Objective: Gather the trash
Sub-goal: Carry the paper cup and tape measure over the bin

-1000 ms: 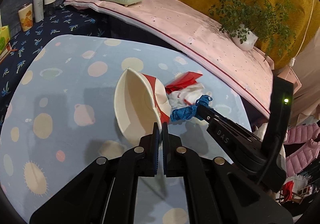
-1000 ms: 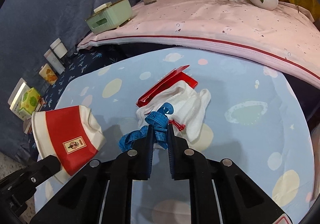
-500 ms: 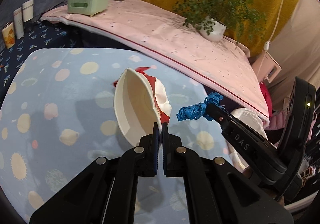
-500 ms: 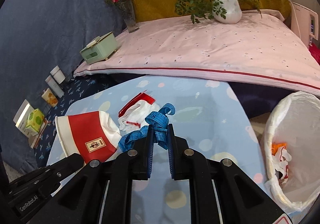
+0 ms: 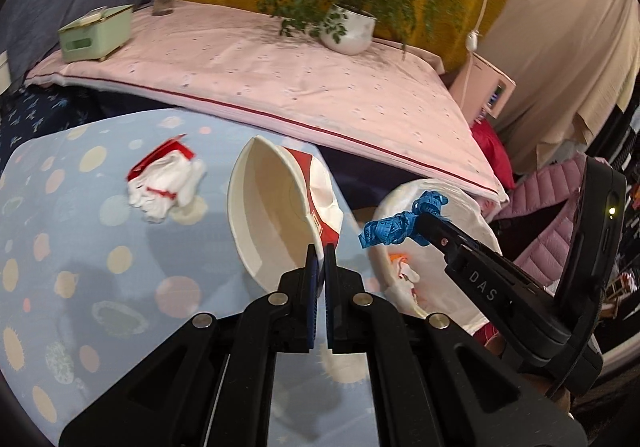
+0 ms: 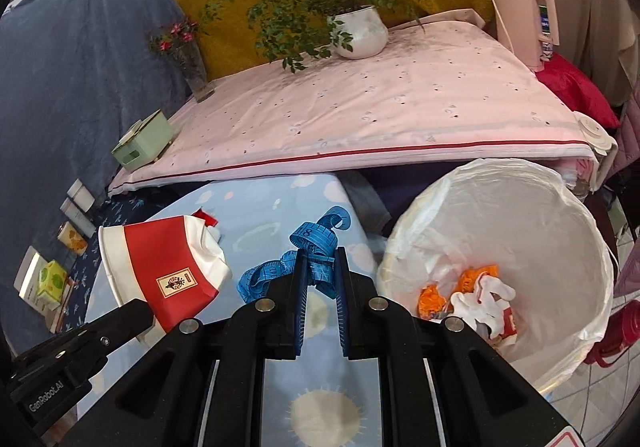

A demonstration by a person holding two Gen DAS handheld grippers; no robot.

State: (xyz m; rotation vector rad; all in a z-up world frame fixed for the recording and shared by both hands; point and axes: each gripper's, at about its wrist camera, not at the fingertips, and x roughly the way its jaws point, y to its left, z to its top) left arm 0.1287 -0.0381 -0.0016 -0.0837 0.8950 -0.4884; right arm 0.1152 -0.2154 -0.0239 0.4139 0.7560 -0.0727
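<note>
I have the blue tape measure (image 6: pixel 304 259) bunched in my right gripper (image 6: pixel 320 267), whose jaws pinch it near the centre of the right wrist frame; in the left wrist frame the same tape (image 5: pixel 400 225) shows right of centre, held in the air in front of the trash bin (image 5: pixel 476 243). My left gripper (image 5: pixel 320 259) has its jaws pressed onto the rim of a crumpled red and white paper cup (image 5: pixel 276 215), which fills the middle of the left wrist frame with its open mouth turned toward the camera; from the right wrist it appears at the lower left (image 6: pixel 164 263), lying sideways with its label showing. The bin, lined with a white bag (image 6: pixel 560 247), takes up the lower right of the right wrist frame, and orange and white scraps (image 6: pixel 472 295) lie at its bottom. On the pale blue spotted tablecloth (image 5: pixel 80 267), left of centre in the left wrist frame, sits a wad of white cloth with a red wrapper (image 5: pixel 164 183), apart from the cup. Across the top of both frames runs a pink bed cover (image 6: pixel 380 107) with a potted plant (image 6: pixel 356 31), a green box (image 6: pixel 144 141) and a vase of flowers (image 6: pixel 192 59) on it.
</note>
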